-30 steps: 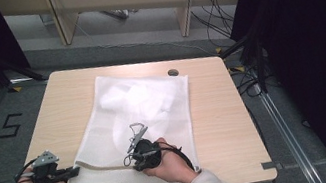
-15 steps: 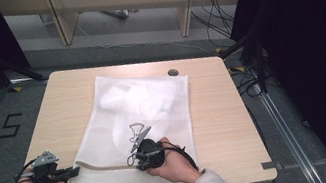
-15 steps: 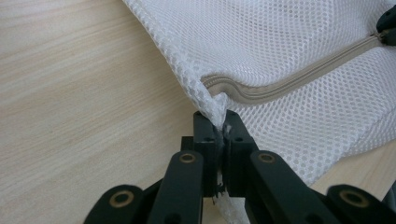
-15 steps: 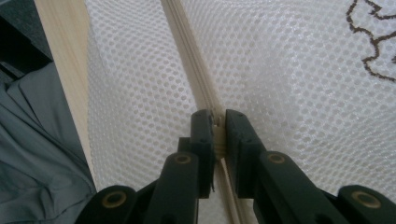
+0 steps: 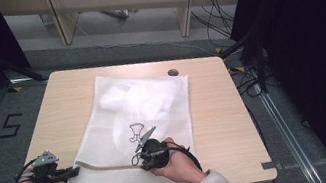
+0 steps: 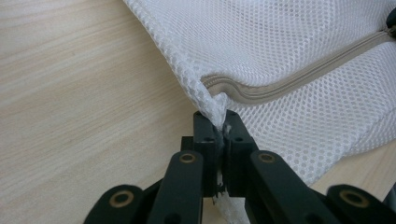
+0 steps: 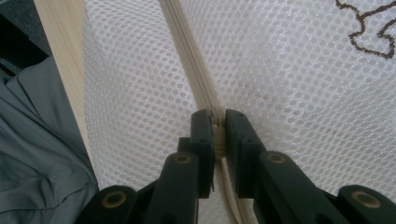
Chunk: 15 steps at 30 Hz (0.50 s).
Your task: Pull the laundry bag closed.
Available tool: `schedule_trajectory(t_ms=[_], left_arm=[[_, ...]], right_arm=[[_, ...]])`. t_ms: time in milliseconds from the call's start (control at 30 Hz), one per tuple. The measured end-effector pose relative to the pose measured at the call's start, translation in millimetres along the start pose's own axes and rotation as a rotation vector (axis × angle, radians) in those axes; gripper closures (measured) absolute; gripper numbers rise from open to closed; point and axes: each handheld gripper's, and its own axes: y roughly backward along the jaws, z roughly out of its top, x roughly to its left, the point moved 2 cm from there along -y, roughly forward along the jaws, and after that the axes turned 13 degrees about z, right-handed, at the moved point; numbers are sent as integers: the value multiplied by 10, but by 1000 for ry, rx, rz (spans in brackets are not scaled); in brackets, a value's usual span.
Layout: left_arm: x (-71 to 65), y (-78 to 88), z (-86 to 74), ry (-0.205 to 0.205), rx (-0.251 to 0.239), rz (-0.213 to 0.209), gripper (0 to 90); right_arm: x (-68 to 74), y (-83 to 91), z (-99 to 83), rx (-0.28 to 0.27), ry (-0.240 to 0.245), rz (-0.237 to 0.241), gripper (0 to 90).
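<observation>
A white mesh laundry bag lies flat on the wooden table, with a pale lump of contents inside and a dark printed figure on it. Its beige zipper runs along the near end. My left gripper is shut on the bag's near left corner, just where the zipper ends. My right gripper is shut on the zipper farther right; the jaws pinch what looks like the slider.
A round cable hole sits near the table's far edge. The table's front edge runs close beside the right gripper, with the person's grey clothing below it. Cables trail on the floor at the right.
My right gripper has edged slightly to the right along the zipper. The left gripper has stayed on the corner.
</observation>
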Motion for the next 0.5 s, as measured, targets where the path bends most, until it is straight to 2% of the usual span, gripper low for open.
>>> schedule_trajectory(t_ms=[133,500], left_arm=[[1,0,0,0,0,0,856],[1,0,0,-2,1,3,856]], right_arm=[[0,21,-19,3,-3,8,824],[-5,61,-67,4,-11,-6,825]])
